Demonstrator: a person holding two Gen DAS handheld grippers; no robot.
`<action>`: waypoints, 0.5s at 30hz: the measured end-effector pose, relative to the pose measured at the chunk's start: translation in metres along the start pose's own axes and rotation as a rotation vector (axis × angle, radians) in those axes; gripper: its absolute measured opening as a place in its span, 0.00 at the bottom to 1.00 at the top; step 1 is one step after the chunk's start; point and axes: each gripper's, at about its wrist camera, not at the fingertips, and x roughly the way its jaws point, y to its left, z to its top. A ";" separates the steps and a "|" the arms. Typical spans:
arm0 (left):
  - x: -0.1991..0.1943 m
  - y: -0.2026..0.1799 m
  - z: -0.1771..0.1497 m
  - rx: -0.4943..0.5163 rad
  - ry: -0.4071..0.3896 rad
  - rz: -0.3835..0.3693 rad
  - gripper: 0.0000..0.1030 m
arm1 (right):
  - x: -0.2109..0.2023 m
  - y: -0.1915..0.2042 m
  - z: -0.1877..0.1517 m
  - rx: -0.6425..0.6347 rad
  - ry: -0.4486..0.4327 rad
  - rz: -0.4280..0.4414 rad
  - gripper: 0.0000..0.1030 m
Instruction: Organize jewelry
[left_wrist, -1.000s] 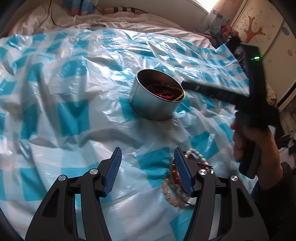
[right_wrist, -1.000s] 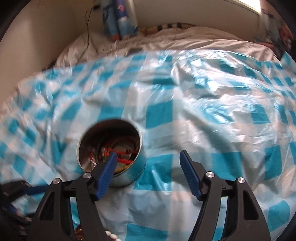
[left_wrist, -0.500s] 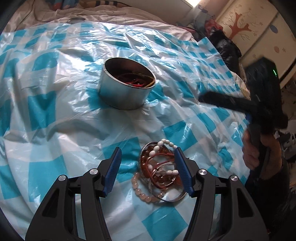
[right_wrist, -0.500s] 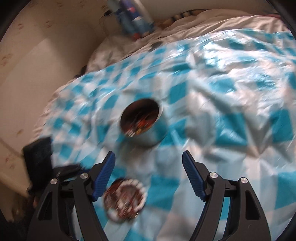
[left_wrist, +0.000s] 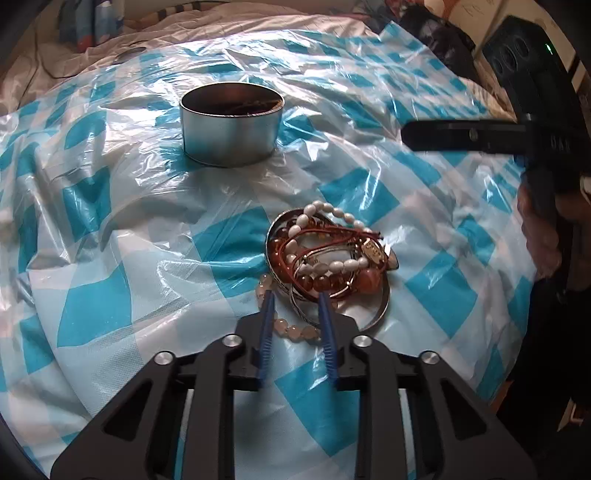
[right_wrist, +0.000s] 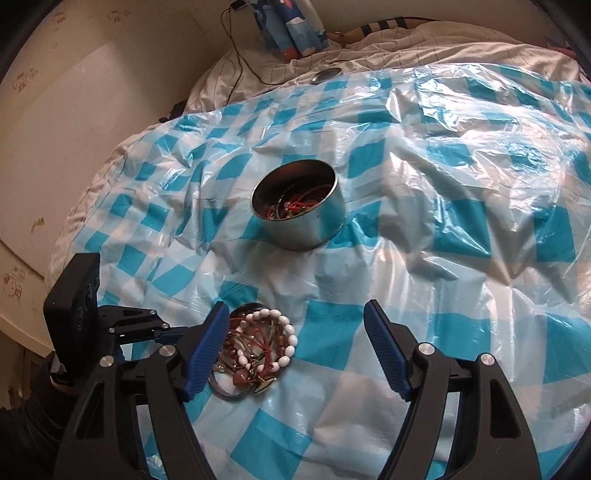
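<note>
Item: bracelet pile (left_wrist: 325, 254), lying on the checked sheet (left_wrist: 110, 302), tin (left_wrist: 232, 123) beyond. We noted the left gripper (left_wrist: 295, 299) nearer, its jaws just narrowed around the pile's near edge; grip uncertain. Right gripper (right_wrist: 295, 347) gaped empty.

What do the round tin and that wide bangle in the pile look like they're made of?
Round tin: looks like thin metal with a brushed silvery wall and a dark inside; it throws soft reflections.
Wide bangle: probably metal, polished silver, going by its bright, hard rim; I can't tell whether it is plated.
</note>
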 end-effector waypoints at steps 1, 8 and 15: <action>0.000 0.001 0.000 -0.004 -0.003 -0.002 0.19 | 0.001 0.002 0.000 -0.005 0.003 0.003 0.70; 0.006 -0.003 0.002 -0.007 0.002 -0.028 0.19 | 0.005 0.002 -0.002 -0.009 0.017 0.002 0.70; -0.010 -0.006 0.006 0.019 -0.050 -0.013 0.04 | 0.006 0.003 -0.003 -0.017 0.020 0.012 0.70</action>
